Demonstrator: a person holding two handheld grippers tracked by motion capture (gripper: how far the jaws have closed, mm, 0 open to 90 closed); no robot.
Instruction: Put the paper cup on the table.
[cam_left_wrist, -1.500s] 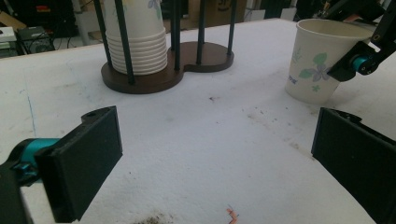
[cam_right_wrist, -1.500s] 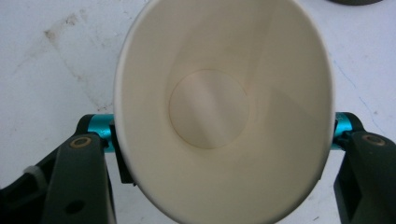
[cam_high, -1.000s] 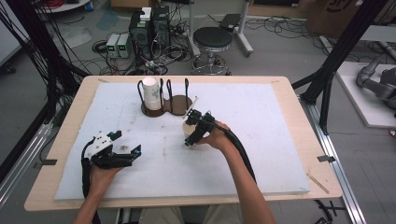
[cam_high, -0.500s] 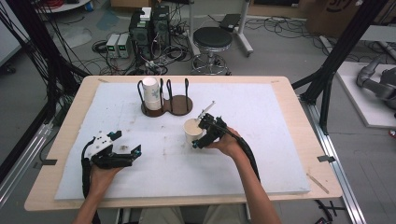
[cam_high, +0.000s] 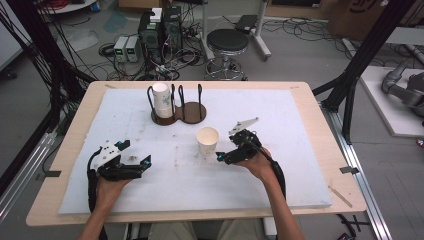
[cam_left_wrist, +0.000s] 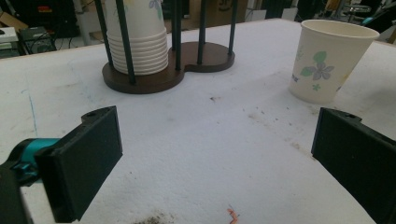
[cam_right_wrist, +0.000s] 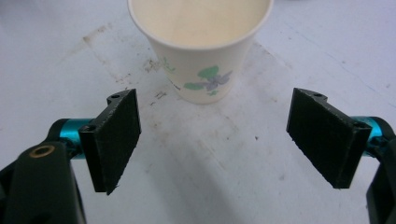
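One paper cup (cam_high: 207, 140) stood upright and alone on the counter (cam_high: 300, 165), clear of the stack (cam_high: 161, 99) in the wooden holder (cam_high: 192, 113), with the right gripper (cam_high: 223, 157) just beside it and the left gripper (cam_high: 142, 164) well apart, both sets of fingers wide and empty, so that cup seemed placed.

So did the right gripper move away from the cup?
Yes. The right gripper backed off toward the person, away from the rack, leaving the cup standing free.

Overhead and both tool views share the paper cup (cam_high: 207, 140).
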